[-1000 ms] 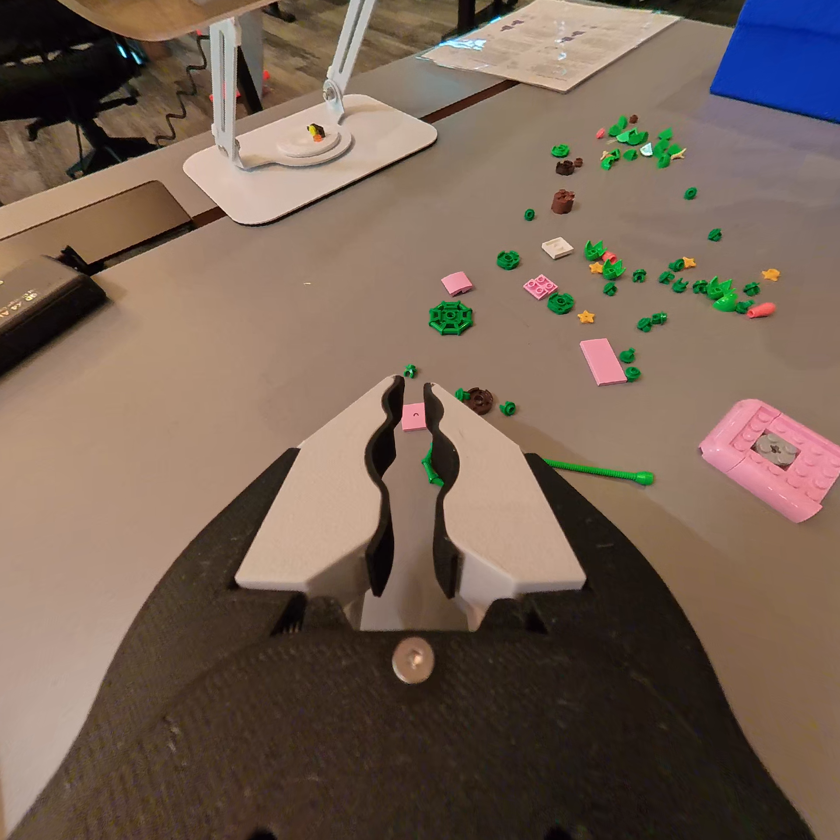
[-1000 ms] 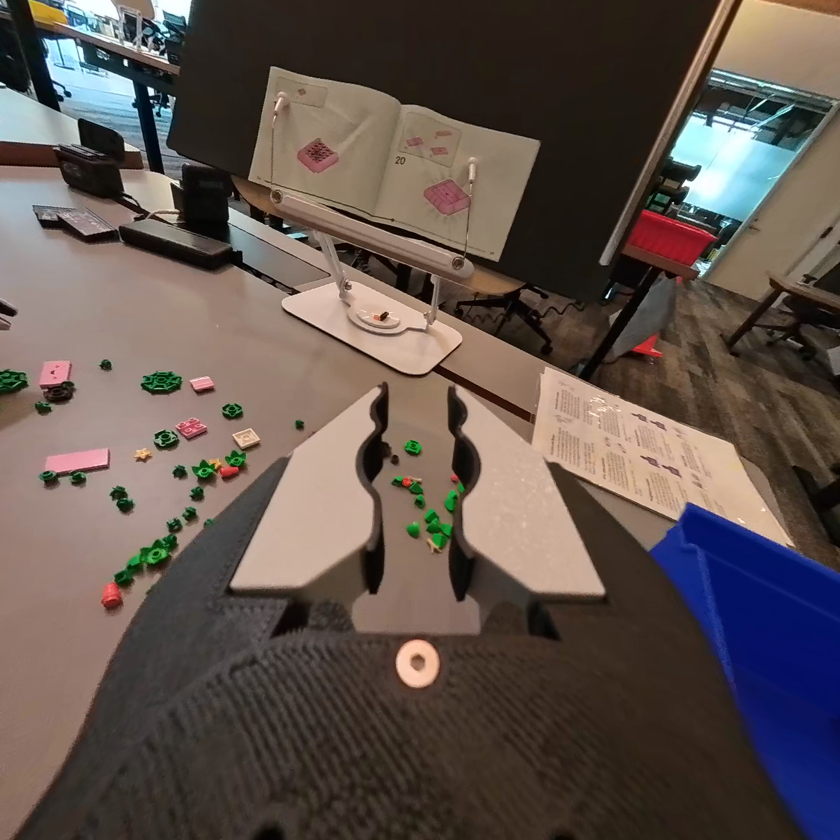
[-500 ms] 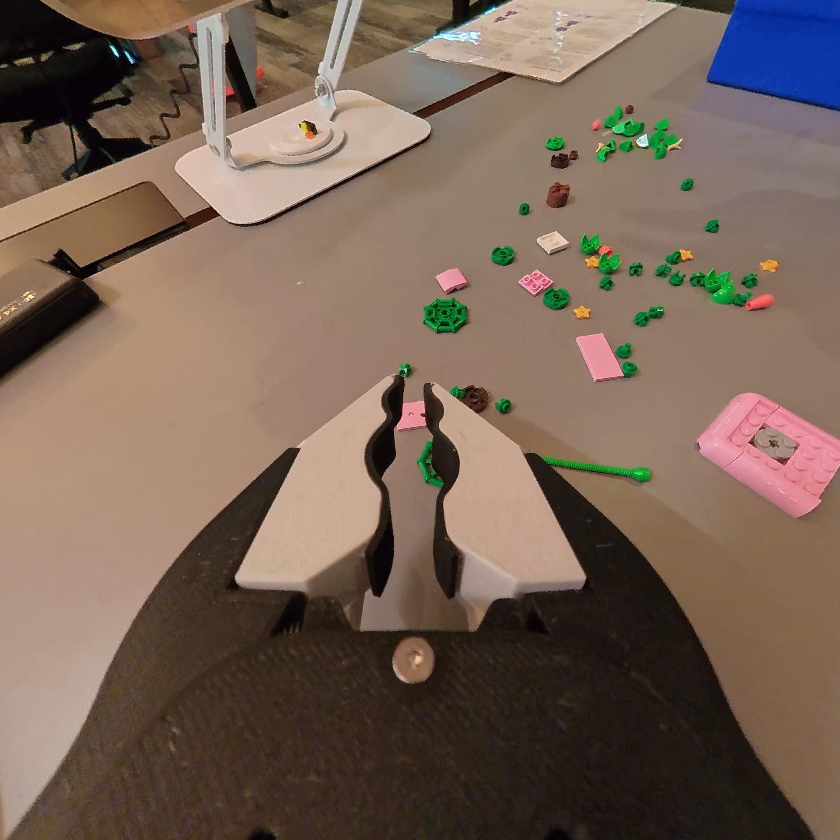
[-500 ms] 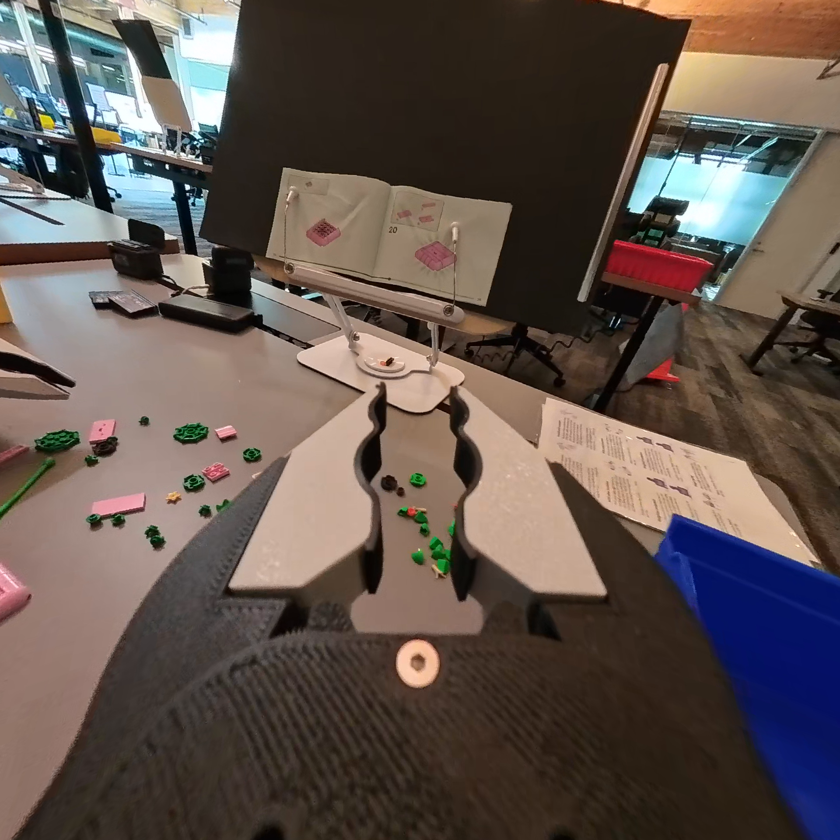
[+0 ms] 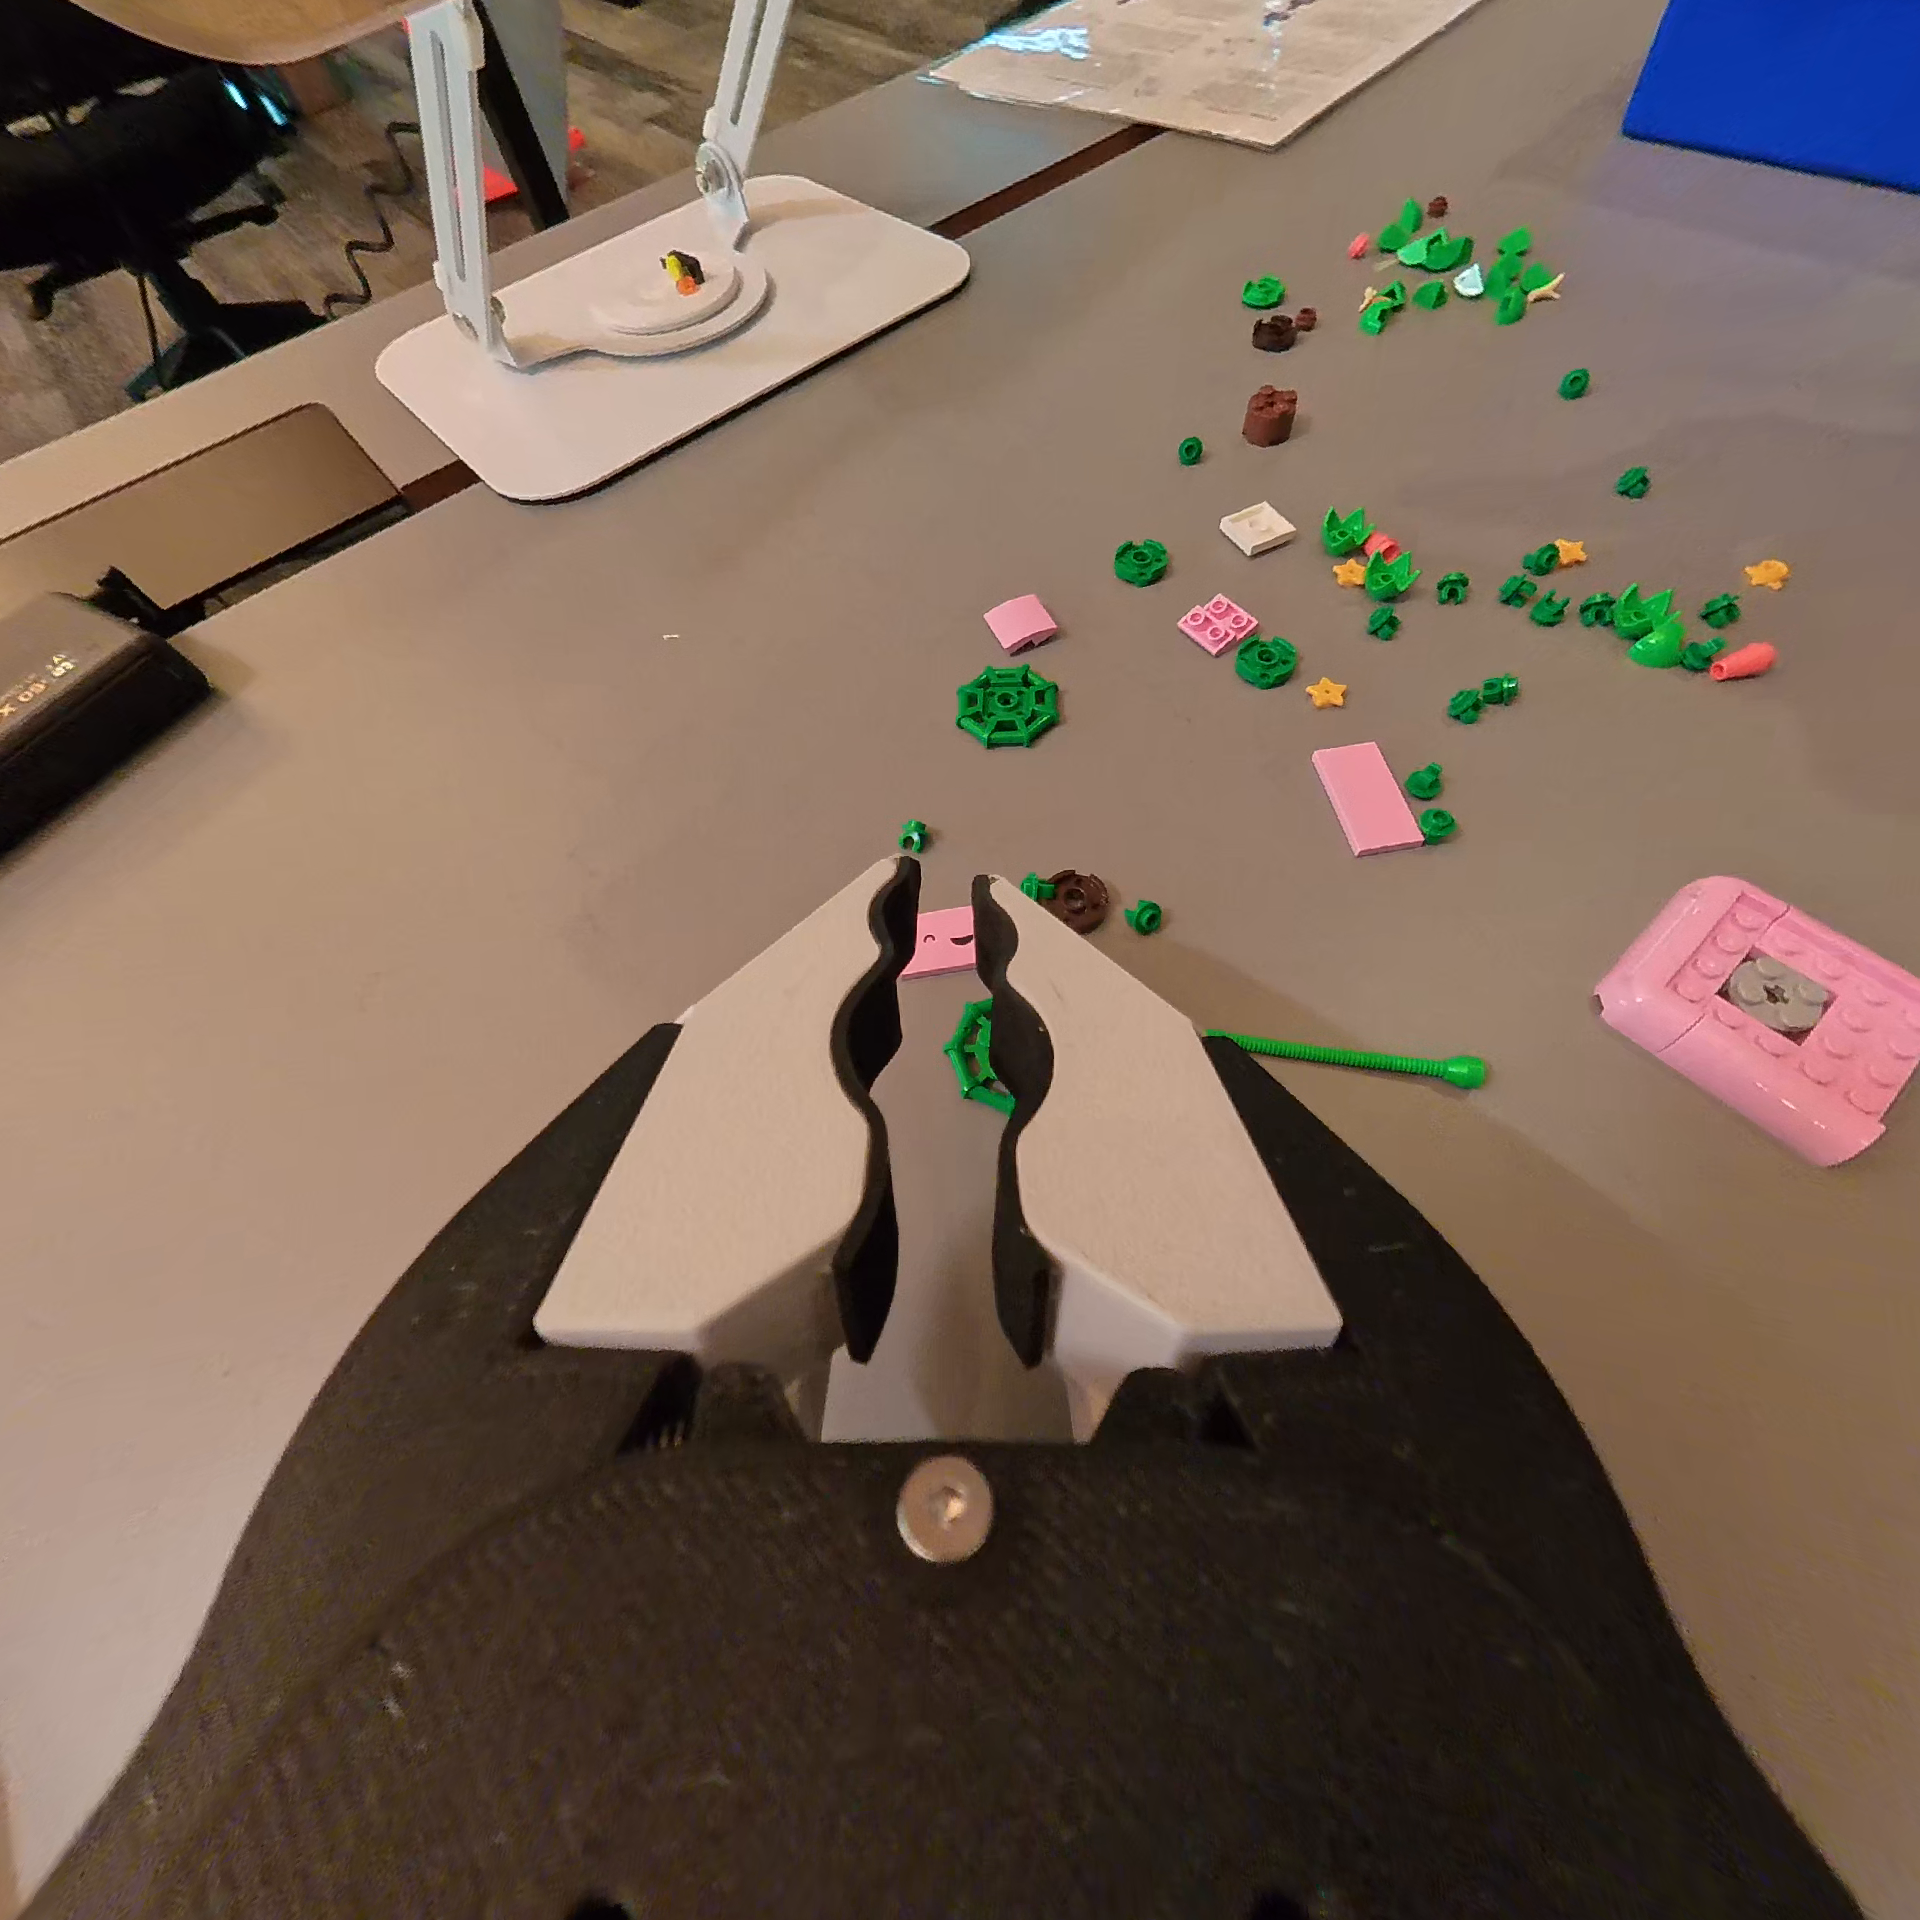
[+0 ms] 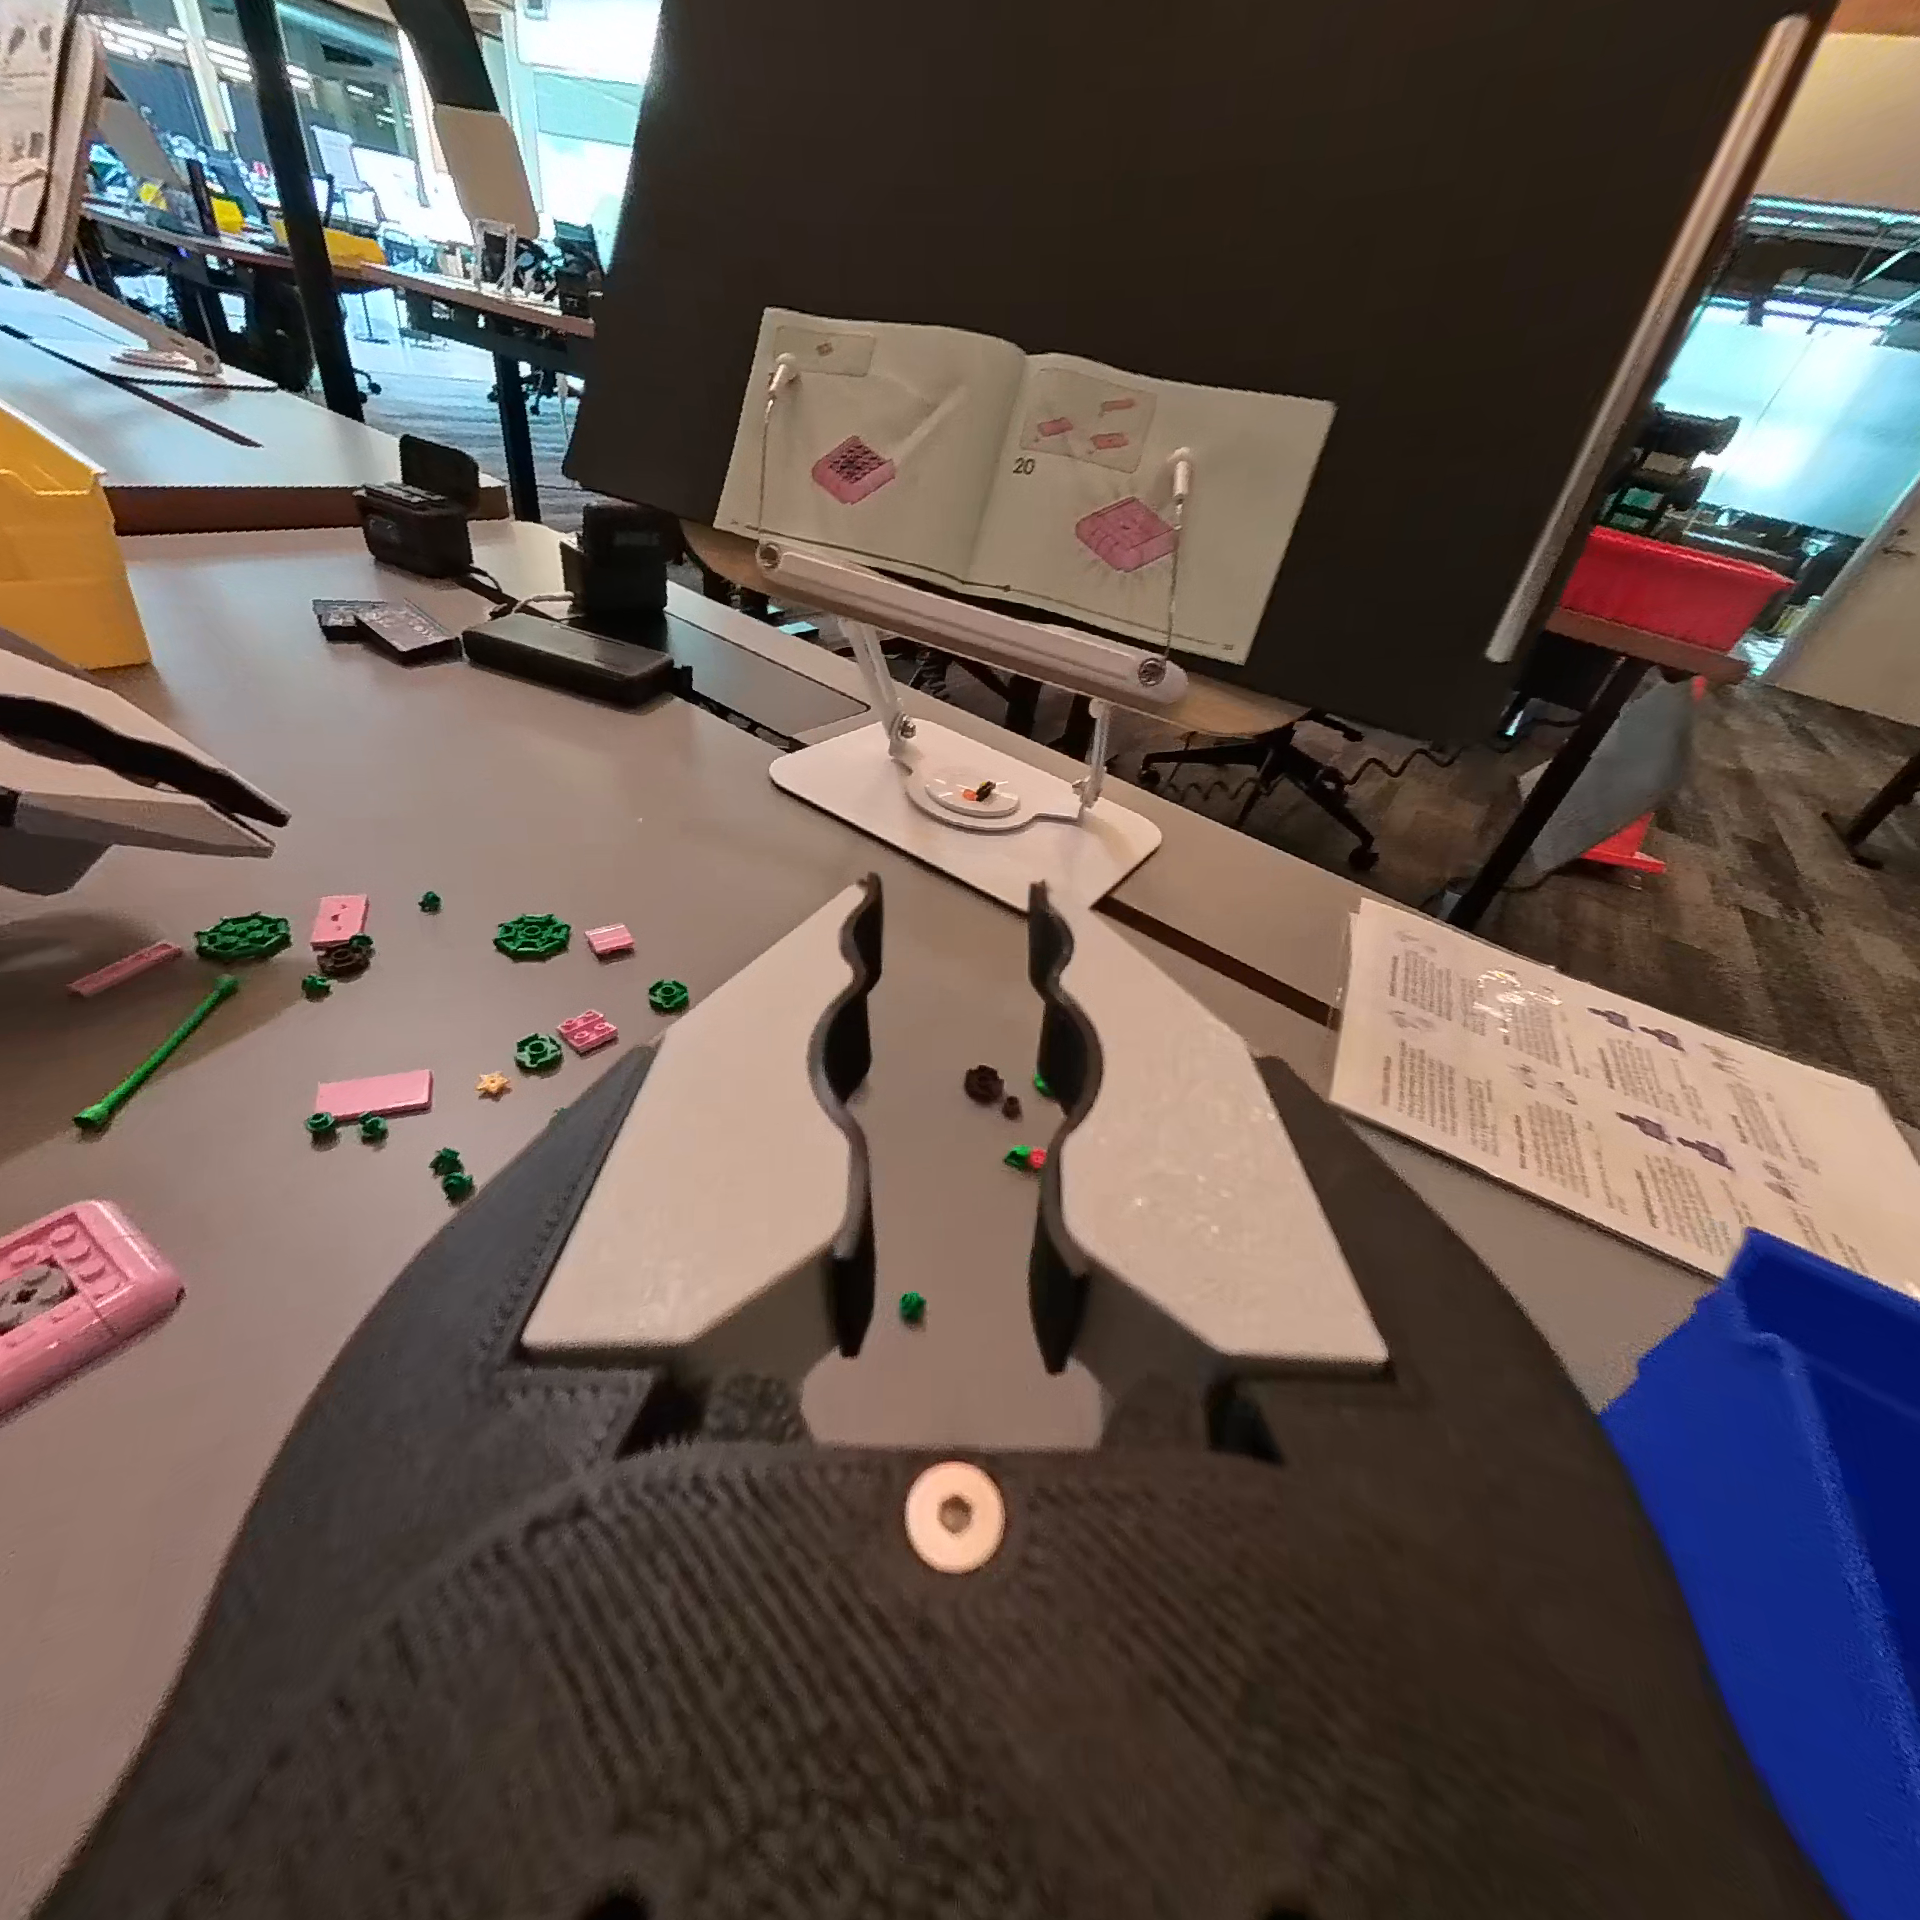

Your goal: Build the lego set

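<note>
My left gripper (image 5: 945, 878) hovers low over the grey table (image 5: 520, 831), jaws a narrow gap apart and empty. Under its tips lie a small pink tile (image 5: 940, 940) and a green web piece (image 5: 977, 1060). A green rod (image 5: 1351, 1055) and the pink studded assembly (image 5: 1766, 1018) lie to its right. My right gripper (image 6: 954, 899) is open and empty, raised above the table over a few small brown and green pieces (image 6: 982, 1081). The assembly (image 6: 73, 1288) and the left gripper's fingers (image 6: 135, 769) show at the left of the right wrist view.
Loose green, pink and brown pieces (image 5: 1455, 603) are scattered over the table. A white stand (image 6: 966, 810) holds the open instruction booklet (image 6: 1018, 488). A laminated sheet (image 6: 1610, 1101) and a blue bin (image 6: 1787, 1455) lie right. Black devices (image 6: 566, 644) and a yellow bin (image 6: 62, 561) sit far left. The tips of one gripper are about 30 cm away from the tips of the other. Between my left fingertips and the green web piece (image 5: 977, 1060) there is roughly 4 cm. Look for it in the right wrist view (image 6: 243, 929) too. From my left tips it is roughly 9 cm to the green rod (image 5: 1351, 1055); from my right, 30 cm. Look for it in the right wrist view (image 6: 143, 1074) too.
My right gripper has risen and pulled back, still open, so more of the table and the left gripper come into its view. My left gripper has barely moved.
</note>
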{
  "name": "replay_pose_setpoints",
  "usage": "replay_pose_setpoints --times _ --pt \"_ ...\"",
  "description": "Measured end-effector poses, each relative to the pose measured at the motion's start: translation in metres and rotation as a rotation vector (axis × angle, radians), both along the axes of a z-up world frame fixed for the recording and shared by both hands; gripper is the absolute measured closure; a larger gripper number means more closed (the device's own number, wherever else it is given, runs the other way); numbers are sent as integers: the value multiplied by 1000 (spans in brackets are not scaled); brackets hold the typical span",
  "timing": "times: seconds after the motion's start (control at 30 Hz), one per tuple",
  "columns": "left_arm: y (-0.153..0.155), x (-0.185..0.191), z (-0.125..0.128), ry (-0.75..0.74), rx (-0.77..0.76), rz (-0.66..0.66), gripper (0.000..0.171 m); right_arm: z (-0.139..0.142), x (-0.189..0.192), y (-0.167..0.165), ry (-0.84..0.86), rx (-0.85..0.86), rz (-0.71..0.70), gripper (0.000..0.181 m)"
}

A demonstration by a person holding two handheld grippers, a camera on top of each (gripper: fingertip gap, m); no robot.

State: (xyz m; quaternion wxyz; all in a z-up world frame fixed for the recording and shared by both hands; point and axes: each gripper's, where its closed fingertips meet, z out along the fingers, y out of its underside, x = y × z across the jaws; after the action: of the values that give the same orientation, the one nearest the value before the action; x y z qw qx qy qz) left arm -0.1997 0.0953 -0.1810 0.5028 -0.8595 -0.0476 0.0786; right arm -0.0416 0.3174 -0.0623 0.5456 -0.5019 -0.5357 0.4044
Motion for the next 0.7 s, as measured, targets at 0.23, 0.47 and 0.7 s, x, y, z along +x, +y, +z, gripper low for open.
replay_pose_setpoints --times 0.23,0.47,0.7 --pt "0 1 -2 1 -10 -4 164 -7 -6 -11 -18 -5 33 155" --pt "1 2 -3 6 -21 -9 164 -18 -12 -17 -52 -10 54 154" --pt "1 3 -4 14 -30 -13 163 -24 -15 -19 -72 -9 60 154"
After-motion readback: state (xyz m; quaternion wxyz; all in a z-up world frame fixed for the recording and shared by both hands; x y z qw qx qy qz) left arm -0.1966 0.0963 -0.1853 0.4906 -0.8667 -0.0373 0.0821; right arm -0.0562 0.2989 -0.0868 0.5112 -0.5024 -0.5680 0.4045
